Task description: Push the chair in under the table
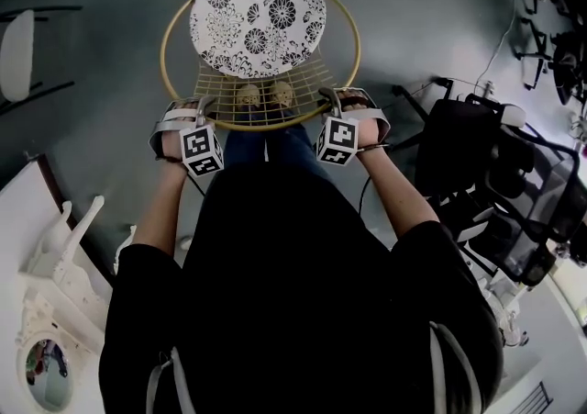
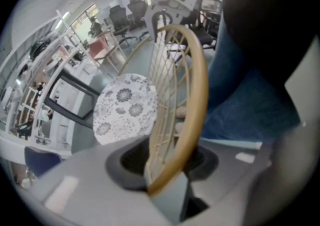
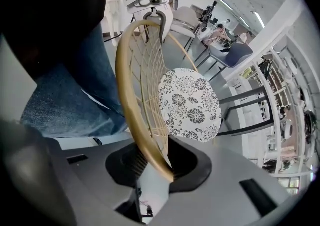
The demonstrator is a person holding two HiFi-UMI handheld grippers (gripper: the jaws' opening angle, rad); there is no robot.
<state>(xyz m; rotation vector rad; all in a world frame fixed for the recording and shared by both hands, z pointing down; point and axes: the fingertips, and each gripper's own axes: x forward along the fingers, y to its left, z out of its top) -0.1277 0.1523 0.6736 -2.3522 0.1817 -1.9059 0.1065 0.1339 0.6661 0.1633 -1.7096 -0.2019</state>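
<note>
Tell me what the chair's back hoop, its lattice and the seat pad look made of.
Back hoop: smooth gold tube with a sheen, probably painted metal. Lattice: thin gold wires in a grid, likely metal. Seat pad: matte white cloth with black floral print, apparently upholstery.

Left gripper: jaws closed on the near rim of the gold round metal hoop.
Hoop: stands upright out of the jaws, filled with a pale wire lattice.
Seat: round white cushion with black flower print, left of the hoop.
Right side: the person's blue jeans.
Top: right gripper at the hoop's far rim.
Background: black office chairs.
</note>
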